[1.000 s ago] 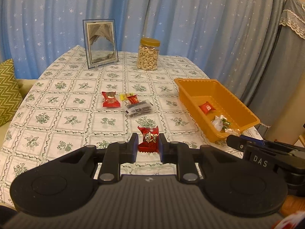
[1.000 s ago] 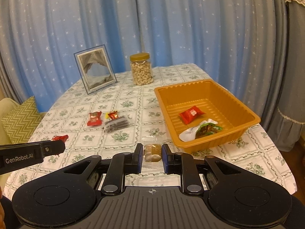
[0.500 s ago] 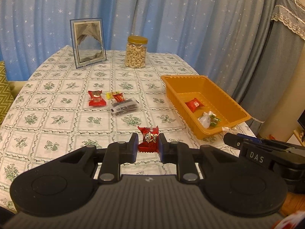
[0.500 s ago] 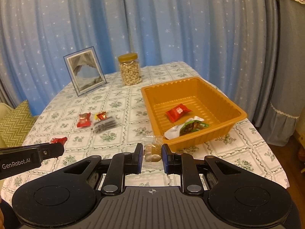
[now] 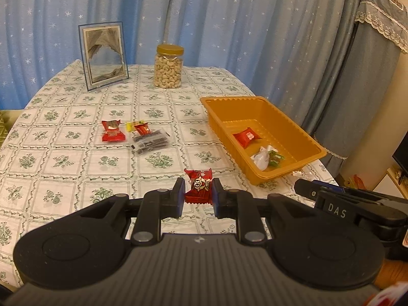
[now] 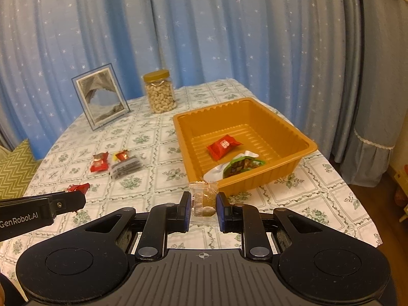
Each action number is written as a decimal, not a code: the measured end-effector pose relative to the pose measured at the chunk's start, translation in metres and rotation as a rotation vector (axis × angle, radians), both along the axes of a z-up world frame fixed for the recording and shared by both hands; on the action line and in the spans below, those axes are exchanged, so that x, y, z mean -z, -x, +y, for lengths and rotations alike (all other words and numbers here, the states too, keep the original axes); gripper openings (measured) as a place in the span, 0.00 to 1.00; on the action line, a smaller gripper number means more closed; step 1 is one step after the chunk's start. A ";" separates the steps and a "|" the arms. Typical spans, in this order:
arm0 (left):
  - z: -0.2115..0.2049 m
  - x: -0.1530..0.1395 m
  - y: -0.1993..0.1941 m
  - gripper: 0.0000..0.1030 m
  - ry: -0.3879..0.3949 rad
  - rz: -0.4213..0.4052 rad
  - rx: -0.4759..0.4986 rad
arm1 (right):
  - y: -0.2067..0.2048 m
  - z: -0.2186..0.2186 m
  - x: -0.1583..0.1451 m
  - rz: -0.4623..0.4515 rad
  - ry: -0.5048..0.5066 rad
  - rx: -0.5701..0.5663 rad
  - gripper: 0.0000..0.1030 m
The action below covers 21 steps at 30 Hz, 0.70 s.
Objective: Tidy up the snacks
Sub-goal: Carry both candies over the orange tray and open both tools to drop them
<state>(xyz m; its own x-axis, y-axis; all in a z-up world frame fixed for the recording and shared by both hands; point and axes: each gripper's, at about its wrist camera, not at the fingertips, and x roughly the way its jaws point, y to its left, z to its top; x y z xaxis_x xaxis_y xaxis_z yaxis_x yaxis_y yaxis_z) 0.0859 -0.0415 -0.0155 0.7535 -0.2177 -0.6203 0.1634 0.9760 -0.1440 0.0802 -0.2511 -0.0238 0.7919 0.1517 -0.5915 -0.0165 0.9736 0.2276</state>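
My left gripper (image 5: 198,192) is shut on a red candy packet (image 5: 199,185), held above the tablecloth short of the orange tray (image 5: 260,178). My right gripper (image 6: 204,204) is shut on a clear wrapper with a brown sweet (image 6: 204,199), just in front of the orange tray's near rim (image 6: 257,182). Inside the tray lie a red packet (image 6: 223,145) and a green-and-white wrapped snack (image 6: 236,165). On the cloth to the left rest a red packet (image 5: 112,130), a small red-and-yellow candy (image 5: 139,127) and a dark snack pack (image 5: 150,141).
A jar of cashews (image 5: 168,66) and a framed picture (image 5: 103,54) stand at the back of the table. Blue starred curtains hang behind. A green zigzag cushion (image 6: 12,168) sits off the left edge. The table's right edge drops beside the tray.
Both grippers have shifted rightwards with their snacks still held, so the tray sits more centred and closer in the right wrist view. Nothing on the table has moved.
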 end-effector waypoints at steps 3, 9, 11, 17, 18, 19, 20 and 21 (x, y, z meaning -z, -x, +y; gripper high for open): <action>-0.005 0.001 -0.002 0.19 -0.001 0.002 0.010 | -0.001 -0.005 0.002 0.005 -0.003 0.013 0.20; -0.018 0.002 -0.010 0.19 -0.003 0.001 0.038 | -0.005 -0.021 0.004 0.002 -0.009 0.048 0.20; -0.024 0.003 -0.016 0.19 -0.002 -0.002 0.051 | -0.009 -0.028 0.005 0.001 -0.011 0.065 0.20; -0.048 0.005 -0.041 0.19 0.001 -0.013 0.093 | -0.024 -0.053 0.005 -0.008 -0.019 0.114 0.20; -0.052 0.006 -0.046 0.19 0.001 -0.015 0.100 | -0.028 -0.056 0.005 -0.011 -0.020 0.118 0.21; -0.057 0.006 -0.051 0.19 0.000 -0.017 0.106 | -0.031 -0.059 0.005 -0.013 -0.020 0.123 0.20; -0.061 0.006 -0.056 0.19 0.000 -0.019 0.113 | -0.035 -0.063 0.005 -0.015 -0.021 0.127 0.20; -0.065 0.007 -0.061 0.19 0.000 -0.021 0.119 | -0.039 -0.066 0.006 -0.015 -0.023 0.131 0.20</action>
<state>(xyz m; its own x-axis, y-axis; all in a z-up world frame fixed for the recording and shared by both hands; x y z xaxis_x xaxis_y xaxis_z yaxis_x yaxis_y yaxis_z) 0.1473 -0.1067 -0.0227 0.7349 -0.3064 -0.6050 0.2812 0.9495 -0.1392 0.1191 -0.3173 -0.0298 0.8149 0.0595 -0.5766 0.1072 0.9621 0.2508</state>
